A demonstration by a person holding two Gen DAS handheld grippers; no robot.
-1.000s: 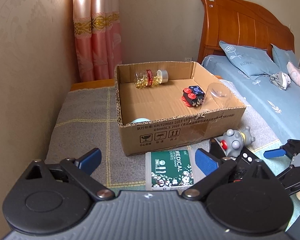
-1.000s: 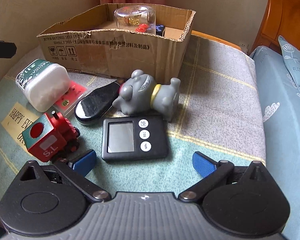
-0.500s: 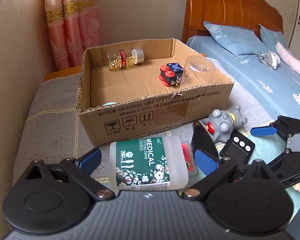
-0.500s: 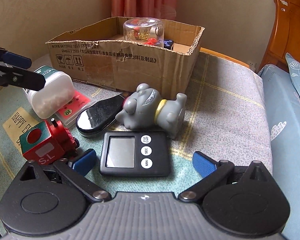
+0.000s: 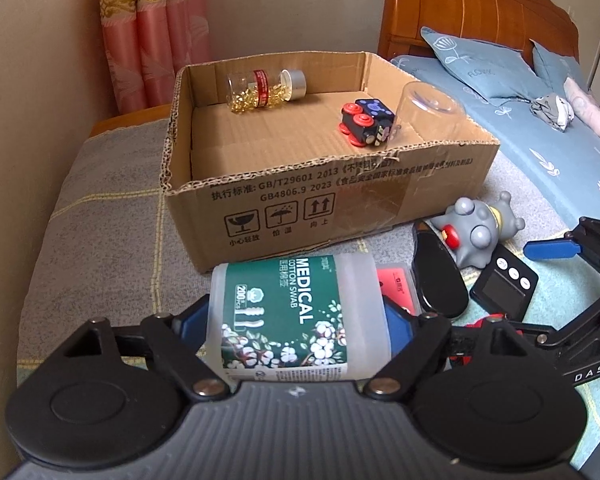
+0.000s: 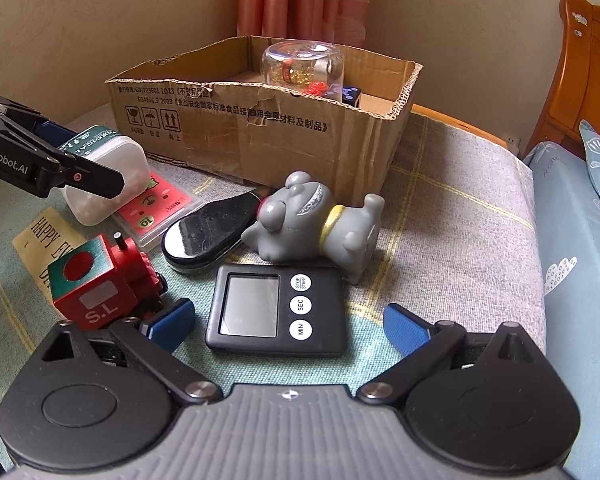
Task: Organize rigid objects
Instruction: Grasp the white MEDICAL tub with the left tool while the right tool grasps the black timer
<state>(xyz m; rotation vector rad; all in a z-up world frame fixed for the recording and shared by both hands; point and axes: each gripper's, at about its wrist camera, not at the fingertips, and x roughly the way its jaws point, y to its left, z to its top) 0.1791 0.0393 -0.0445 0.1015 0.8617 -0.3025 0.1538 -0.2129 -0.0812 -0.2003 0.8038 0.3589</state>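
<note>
My left gripper (image 5: 296,320) is closed around the green-labelled cotton swab jar (image 5: 292,316), with a blue pad against each side; the jar lies on its side on the bed in front of the cardboard box (image 5: 340,200). The jar also shows in the right wrist view (image 6: 104,172), between the left gripper's fingers (image 6: 80,178). My right gripper (image 6: 288,320) is open, its pads on either side of the black digital timer (image 6: 276,308). A grey toy dog (image 6: 316,220) lies behind the timer.
The box holds a capsule bottle (image 5: 264,88), a black and red block toy (image 5: 364,120) and a clear cup (image 5: 428,108). A red toy train (image 6: 100,280), a black oval case (image 6: 208,232) and a red card box (image 6: 156,208) lie beside the timer.
My left gripper has moved forward over the cotton swab jar and closed its fingers onto it. My right gripper has moved slightly toward the timer and stays open.
</note>
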